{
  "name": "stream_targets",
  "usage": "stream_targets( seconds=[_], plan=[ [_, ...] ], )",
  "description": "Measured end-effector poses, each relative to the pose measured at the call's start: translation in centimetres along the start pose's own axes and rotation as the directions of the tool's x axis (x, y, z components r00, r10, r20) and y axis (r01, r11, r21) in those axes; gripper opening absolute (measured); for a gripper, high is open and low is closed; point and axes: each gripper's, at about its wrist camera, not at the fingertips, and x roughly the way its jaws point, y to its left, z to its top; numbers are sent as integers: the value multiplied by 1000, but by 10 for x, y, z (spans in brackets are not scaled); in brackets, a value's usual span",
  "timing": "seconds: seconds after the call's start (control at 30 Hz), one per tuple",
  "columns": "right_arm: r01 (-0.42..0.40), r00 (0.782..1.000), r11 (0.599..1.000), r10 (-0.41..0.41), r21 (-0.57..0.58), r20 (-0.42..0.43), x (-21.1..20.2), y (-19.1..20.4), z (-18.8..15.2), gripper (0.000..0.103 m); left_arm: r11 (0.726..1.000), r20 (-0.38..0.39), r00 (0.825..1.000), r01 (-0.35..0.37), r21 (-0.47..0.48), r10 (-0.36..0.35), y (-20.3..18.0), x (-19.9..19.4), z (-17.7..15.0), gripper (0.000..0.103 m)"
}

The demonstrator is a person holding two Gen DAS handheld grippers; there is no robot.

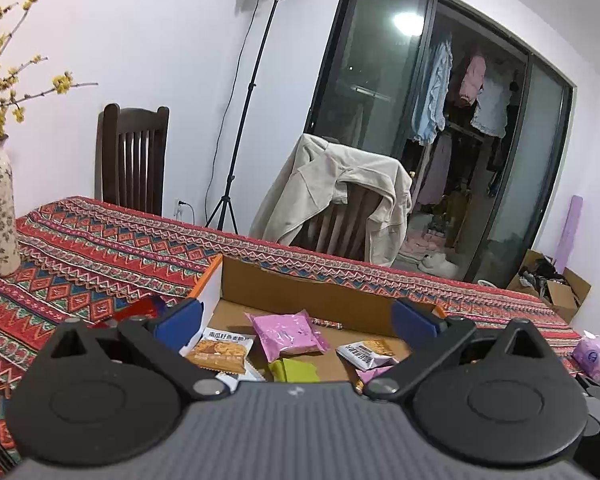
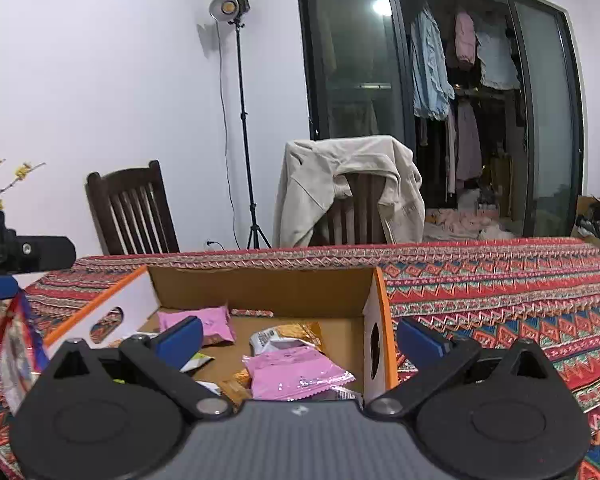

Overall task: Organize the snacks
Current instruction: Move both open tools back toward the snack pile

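Snack packets lie loose in an open cardboard box (image 2: 260, 288) on the patterned worktop (image 2: 500, 280), a pink packet (image 2: 296, 372) nearest the right claw (image 2: 300, 338), which hangs released and empty above it. The left claw (image 1: 296, 320) is likewise spread wide with nothing between its pads. The crinkly foil pouches look light, soft and slippery, best pinched flat across a sealed edge.

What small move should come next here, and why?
Probably swing the left gripper toward the red packet lying on the tablecloth outside the cardboard box. Both grippers stand open and empty, the right gripper too, and other snacks already lie in the box.
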Motion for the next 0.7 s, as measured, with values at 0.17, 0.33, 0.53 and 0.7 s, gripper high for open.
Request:
stream_targets(
  seconds=[0.17,0.33,0.53,0.7],
  plan=[
    [-31,999,999,31,-19,-8,-21,1,-6,103,1000,-17,1000,15,12,-15,9,-18,-8,103],
    [-39,999,998,37,-43,-29,-39,0,-17,103,999,-34,999,12,45,-11,22,-35,-24,103],
    [-32,998,996,27,-80,-64,-56,2,-36,103,996,-63,998,-13,84,18,41,-53,-44,103],
    [-26,994,995,16,-96,-104,-65,2,-52,103,995,-86,996,-23,94,32,56,-65,-64,103]
  ],
)
